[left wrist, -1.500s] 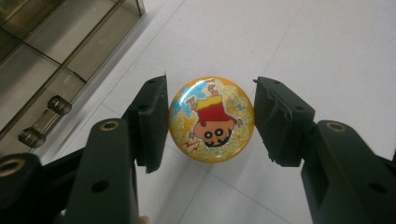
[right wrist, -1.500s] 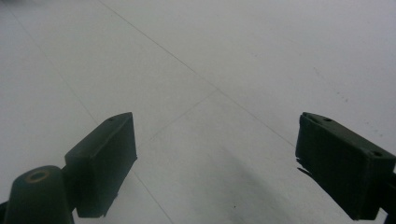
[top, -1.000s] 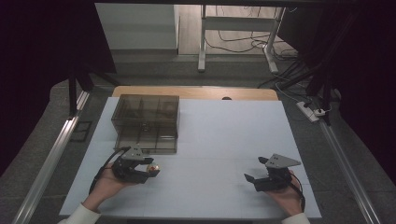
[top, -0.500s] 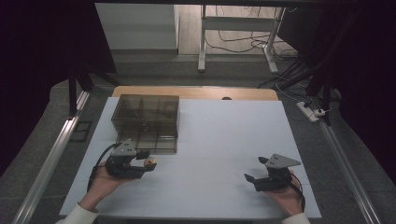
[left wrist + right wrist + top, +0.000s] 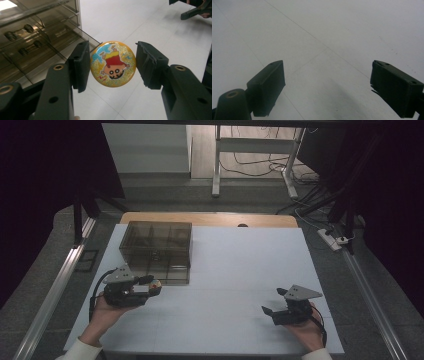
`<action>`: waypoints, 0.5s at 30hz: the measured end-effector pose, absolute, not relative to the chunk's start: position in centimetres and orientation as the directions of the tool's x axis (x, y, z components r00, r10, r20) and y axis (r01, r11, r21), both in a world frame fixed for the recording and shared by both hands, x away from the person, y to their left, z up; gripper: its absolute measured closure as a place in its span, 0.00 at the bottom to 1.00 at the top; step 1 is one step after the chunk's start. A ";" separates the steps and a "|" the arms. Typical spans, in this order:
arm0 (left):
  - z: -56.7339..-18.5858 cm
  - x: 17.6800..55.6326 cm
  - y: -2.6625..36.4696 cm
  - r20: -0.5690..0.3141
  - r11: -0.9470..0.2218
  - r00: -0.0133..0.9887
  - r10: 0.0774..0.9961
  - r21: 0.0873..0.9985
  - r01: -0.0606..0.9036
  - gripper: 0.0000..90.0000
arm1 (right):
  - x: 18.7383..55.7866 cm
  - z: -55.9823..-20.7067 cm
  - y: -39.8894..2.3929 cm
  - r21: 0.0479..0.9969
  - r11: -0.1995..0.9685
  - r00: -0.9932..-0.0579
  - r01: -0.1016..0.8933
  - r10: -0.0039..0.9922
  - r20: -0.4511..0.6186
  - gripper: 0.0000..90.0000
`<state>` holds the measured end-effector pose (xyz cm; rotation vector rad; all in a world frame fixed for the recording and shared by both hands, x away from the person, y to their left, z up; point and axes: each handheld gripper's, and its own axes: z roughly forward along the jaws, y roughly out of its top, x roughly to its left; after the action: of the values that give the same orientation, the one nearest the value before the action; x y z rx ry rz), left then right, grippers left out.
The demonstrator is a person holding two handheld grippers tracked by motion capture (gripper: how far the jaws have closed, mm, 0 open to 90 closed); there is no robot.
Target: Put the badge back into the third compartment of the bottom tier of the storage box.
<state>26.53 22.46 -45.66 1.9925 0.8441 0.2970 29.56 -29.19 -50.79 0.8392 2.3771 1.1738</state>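
A round orange badge (image 5: pixel 113 64) with a cartoon figure is pinched edge to edge between the two jaws of my left gripper (image 5: pixel 113 75), held above the white table. In the high view my left gripper (image 5: pixel 152 289) holds the badge (image 5: pixel 156 284) just in front of the near left corner of a smoky transparent compartment box (image 5: pixel 157 251). That box (image 5: pixel 32 37) holds a few small dark items behind its clear walls. My right gripper (image 5: pixel 272 301) rests at the near right of the table, jaws wide apart, nothing between them (image 5: pixel 327 85).
The white table sheet (image 5: pixel 240 270) spreads between the two hands. A metal rail (image 5: pixel 55 290) runs along the table's left side, and a power strip with cables (image 5: pixel 332 240) lies on the floor at the right. The other gripper (image 5: pixel 192 11) appears far off in the left gripper view.
My left hand has lifted and moved towards the box with the badge still in its jaws. The right hand has stayed where it was.
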 end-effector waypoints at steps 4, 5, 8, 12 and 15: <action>-45.6 26.6 22.5 -0.117 -0.334 0.730 0.673 0.833 0.441 0.51 | 29.6 -50.8 -29.2 0.806 0.477 -0.758 0.351 0.650 -0.055 0.13; -45.6 26.6 22.4 -0.115 -0.336 0.729 0.674 0.832 0.441 0.51 | 29.6 -50.8 -29.2 0.806 0.477 -0.758 0.351 0.649 -0.055 0.13; -45.5 26.7 22.3 -0.114 -0.337 0.729 0.675 0.832 0.442 0.51 | 29.6 -50.8 -29.2 0.807 0.476 -0.760 0.349 0.648 -0.053 0.13; -45.4 27.0 22.0 -0.109 -0.338 0.729 0.676 0.833 0.438 0.51 | 29.6 -50.8 -29.2 0.809 0.474 -0.759 0.348 0.649 -0.053 0.13; -45.4 27.2 21.7 -0.101 -0.347 0.731 0.675 0.831 0.435 0.51 | 29.6 -50.7 -29.2 0.809 0.474 -0.760 0.347 0.648 -0.054 0.13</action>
<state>27.18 21.73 -45.42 1.9960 0.8441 0.3230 29.56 -29.20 -50.74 0.8379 2.3723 1.1829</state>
